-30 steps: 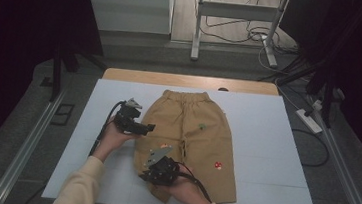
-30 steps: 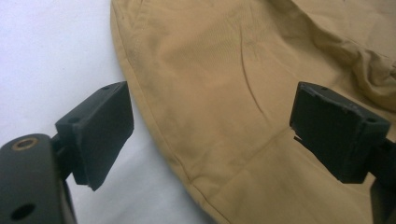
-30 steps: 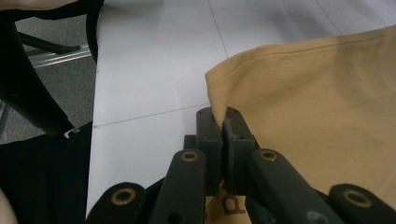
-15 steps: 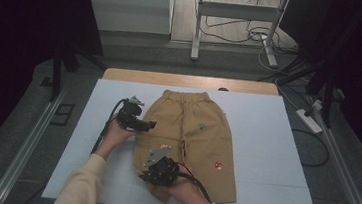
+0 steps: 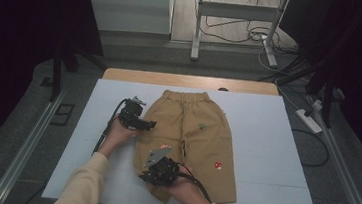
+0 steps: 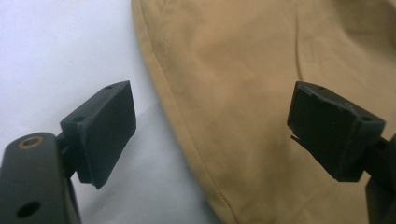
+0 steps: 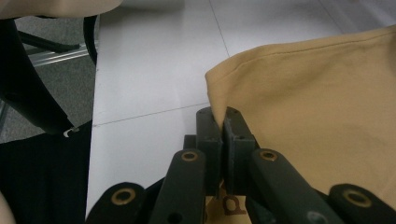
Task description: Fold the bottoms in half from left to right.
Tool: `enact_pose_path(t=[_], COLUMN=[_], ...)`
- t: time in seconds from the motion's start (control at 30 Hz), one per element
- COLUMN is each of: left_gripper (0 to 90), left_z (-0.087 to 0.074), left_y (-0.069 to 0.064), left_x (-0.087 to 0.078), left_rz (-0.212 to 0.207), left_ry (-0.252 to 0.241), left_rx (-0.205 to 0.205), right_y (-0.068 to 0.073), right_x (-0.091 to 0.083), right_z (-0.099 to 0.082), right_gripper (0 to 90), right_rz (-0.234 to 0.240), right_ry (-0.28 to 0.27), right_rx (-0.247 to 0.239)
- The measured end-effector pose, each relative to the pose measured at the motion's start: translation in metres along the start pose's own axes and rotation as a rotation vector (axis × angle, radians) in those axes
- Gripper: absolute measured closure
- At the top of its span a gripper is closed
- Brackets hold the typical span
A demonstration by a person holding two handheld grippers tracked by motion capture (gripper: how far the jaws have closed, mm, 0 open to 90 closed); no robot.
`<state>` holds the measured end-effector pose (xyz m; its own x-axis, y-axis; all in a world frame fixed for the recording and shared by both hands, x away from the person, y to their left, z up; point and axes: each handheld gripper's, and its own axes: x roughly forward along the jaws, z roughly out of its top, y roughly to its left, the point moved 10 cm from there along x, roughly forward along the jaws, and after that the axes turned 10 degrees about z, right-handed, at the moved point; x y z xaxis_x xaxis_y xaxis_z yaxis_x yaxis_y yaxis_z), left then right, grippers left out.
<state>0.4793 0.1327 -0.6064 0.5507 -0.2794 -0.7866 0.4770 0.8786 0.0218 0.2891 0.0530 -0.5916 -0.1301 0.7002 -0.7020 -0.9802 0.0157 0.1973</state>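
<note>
Tan shorts point(image 5: 193, 133) lie flat on the white table top point(image 5: 275, 141), waistband at the far side, with small patches on the legs. My left gripper point(image 5: 149, 124) hovers at the shorts' left side seam, jaws wide open; in the left gripper view the tan fabric point(image 6: 243, 93) and its hem edge pass between the two pads point(image 6: 105, 126) without touching them. My right gripper point(image 5: 148, 175) is at the near left leg hem. In the right gripper view its jaws are pressed together on a fold of the tan cloth point(image 7: 303, 102) at the hem corner.
A wooden table edge point(image 5: 191, 81) shows beyond the white surface. Metal rails point(image 5: 29, 142) run along both sides. A table leg frame point(image 5: 237, 17), cables and a power strip point(image 5: 310, 122) lie on the floor behind and to the right. Both sleeves enter from the bottom.
My left gripper has shifted a little right and lower, closer to the shorts' left seam. My right gripper has stayed put on the hem.
</note>
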Motion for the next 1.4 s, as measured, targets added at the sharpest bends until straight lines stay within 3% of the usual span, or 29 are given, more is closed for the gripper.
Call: enact_pose_path(t=[0.53, 0.67, 0.83, 0.93, 1.07, 1.13, 1.23, 1.4], left_gripper=[16.3, 28.4, 53.6, 68.4, 82.3, 84.1, 85.1, 85.3], left_z=[-0.007, -0.006, -0.006, -0.006, -0.007, -0.006, -0.003, 0.0], left_y=[0.0, -0.002, -0.004, -0.007, -0.011, -0.012, -0.015, -0.014], left_x=[0.006, 0.004, 0.001, 0.0, 0.0, 0.0, -0.005, -0.012], left_rz=[-0.004, -0.022, -0.037, -0.083, -0.112, -0.117, -0.172, -0.182], left_ry=[0.036, 0.027, 0.025, 0.029, 0.029, 0.027, 0.003, -0.017], left_rx=[-0.004, 0.004, -0.001, -0.012, 0.001, 0.0, -0.039, -0.043], right_y=[0.0, 0.0, 0.0, 0.0, 0.001, 0.001, 0.001, 0.003], right_x=[-0.001, 0.0, 0.0, 0.0, 0.0, -0.001, -0.001, -0.003], right_z=[0.0, 0.0, 0.0, -0.001, -0.001, -0.001, 0.0, 0.002], right_gripper=[86.4, 86.4, 86.4, 86.4, 86.4, 86.4, 86.4, 86.4], right_rz=[-0.001, 0.0, 0.001, 0.002, 0.001, 0.002, 0.005, 0.012], right_ry=[0.001, 0.001, 0.002, 0.005, 0.004, 0.003, 0.003, -0.011], right_rx=[-0.004, -0.003, -0.004, -0.004, -0.004, -0.005, -0.008, -0.009])
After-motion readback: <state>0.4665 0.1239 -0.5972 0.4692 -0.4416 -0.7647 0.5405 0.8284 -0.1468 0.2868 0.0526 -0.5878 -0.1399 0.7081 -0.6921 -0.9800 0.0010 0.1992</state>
